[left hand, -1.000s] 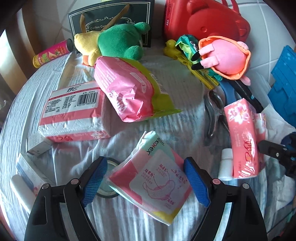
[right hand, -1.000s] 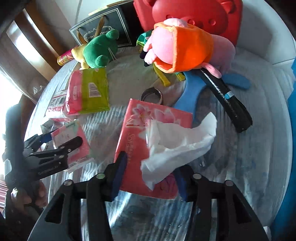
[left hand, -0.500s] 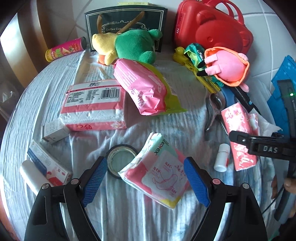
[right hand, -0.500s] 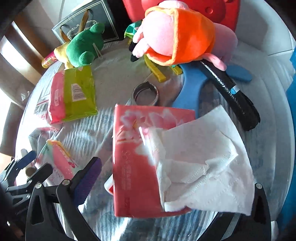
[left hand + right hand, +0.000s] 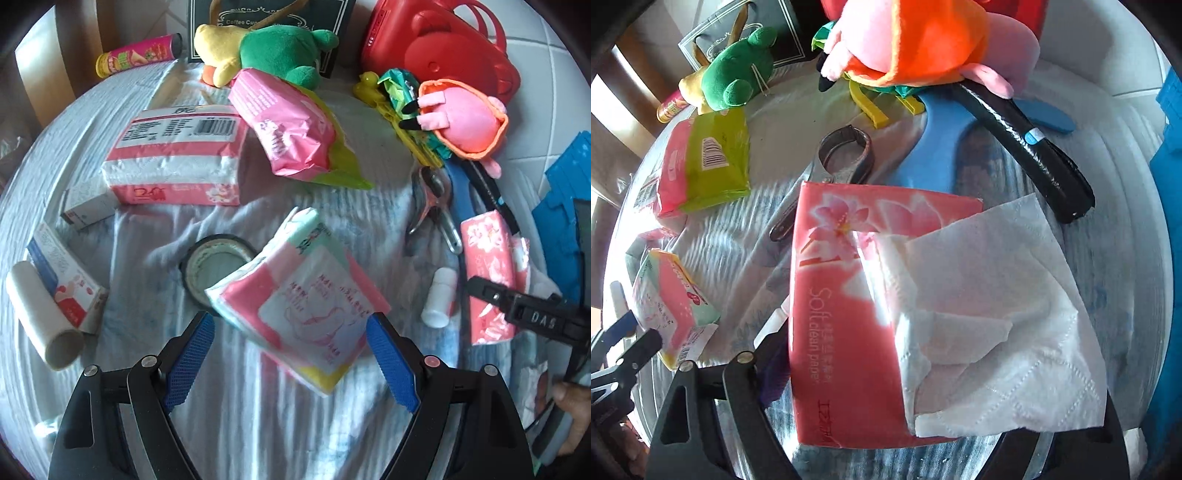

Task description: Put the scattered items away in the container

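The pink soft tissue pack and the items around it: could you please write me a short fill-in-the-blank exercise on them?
1. The right gripper holds a pink soft tissue pack with a loose ____ tissue sticking out.
2. The left gripper holds a pink-and-mint pad packet above a roll of ____.
3. The green plush toy lies against a ____ paper bag.

Missing words: white; tape; black

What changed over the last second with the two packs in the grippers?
Both came up off the cloth: the left gripper lifted the pad pack, uncovering the tape roll, and the right gripper raised the tissue pack, its loose sheet trailing. The plush toys and other clutter stayed put.
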